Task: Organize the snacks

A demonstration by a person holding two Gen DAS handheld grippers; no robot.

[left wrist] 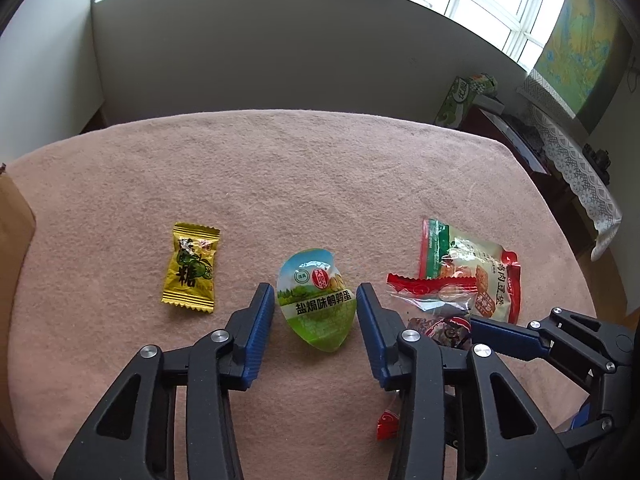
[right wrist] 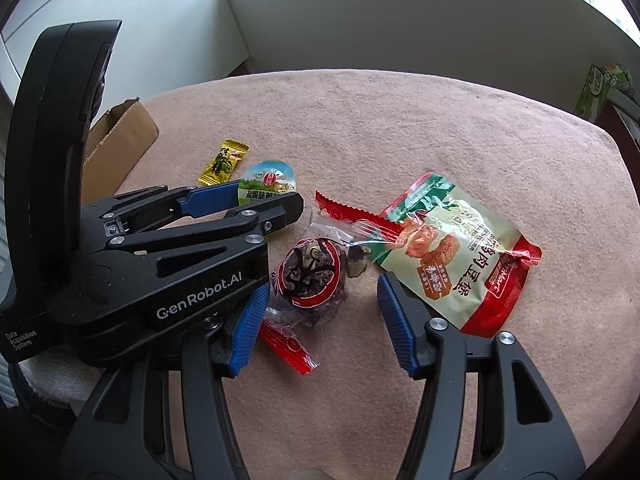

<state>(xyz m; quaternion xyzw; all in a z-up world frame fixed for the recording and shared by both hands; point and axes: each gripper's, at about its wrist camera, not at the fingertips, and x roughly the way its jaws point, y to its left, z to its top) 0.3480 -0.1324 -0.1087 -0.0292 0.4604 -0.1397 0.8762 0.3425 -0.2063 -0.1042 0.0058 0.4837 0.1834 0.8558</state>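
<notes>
snacks are all still lying loose on the pink cloth [left wrist: 320,168], so sorting is barely starting. left gripper [left wrist: 316,304] is straddling the green quail-egg pack [left wrist: 318,304], jaws part-closed w/ slim gaps either side, not pinching yet. right gripper [right wrist: 320,312] is hanging open around the red-ended clear candy [right wrist: 308,276]. yellow candy [left wrist: 192,268] is lying to the left, tofu pouch [right wrist: 452,256] to the right. only the right wrist view is showing the cardboard box [right wrist: 120,140] at far left w/ its flap; left view is catching just an edge.
</notes>
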